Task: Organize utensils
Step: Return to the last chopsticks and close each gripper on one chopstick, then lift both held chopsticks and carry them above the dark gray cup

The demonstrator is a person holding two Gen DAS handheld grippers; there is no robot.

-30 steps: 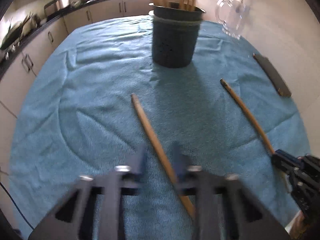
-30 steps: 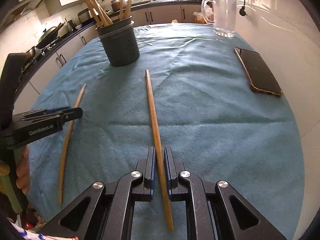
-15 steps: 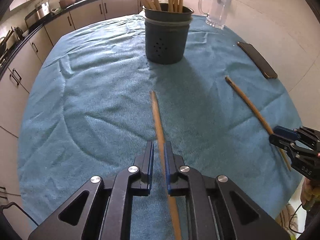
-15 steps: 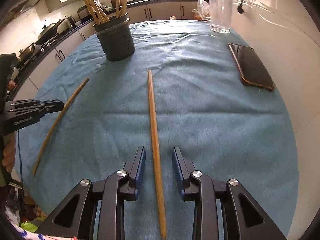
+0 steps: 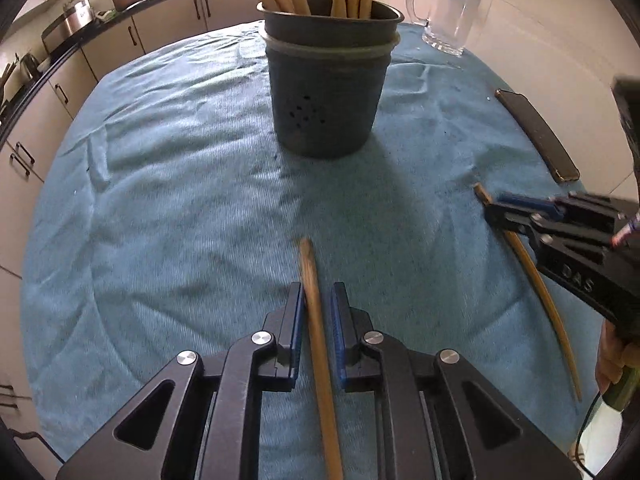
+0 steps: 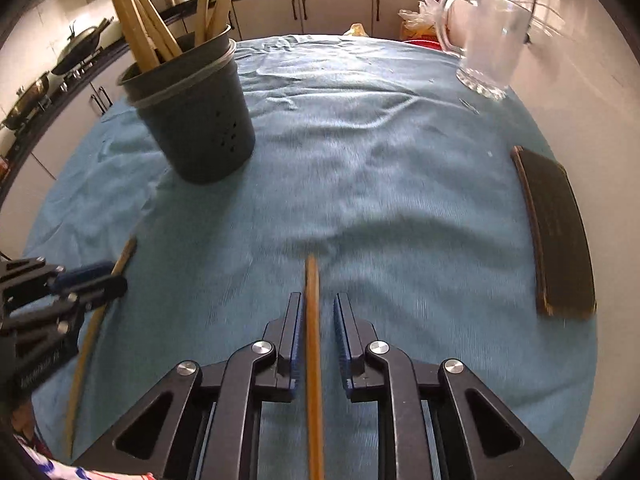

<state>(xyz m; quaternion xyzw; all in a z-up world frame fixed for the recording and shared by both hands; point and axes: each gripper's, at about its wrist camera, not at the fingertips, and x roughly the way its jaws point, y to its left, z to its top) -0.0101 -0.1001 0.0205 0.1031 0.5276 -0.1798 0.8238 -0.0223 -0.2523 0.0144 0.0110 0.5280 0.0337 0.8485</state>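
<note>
Wooden stick (image 5: 318, 344) in left claw (image 5: 317, 300), tip toward holder (image 5: 326, 92).

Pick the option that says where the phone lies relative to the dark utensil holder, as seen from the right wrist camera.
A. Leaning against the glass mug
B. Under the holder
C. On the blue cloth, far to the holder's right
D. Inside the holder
C: the phone lies flat on the blue cloth near its right edge, well apart from the utensil holder.
</note>
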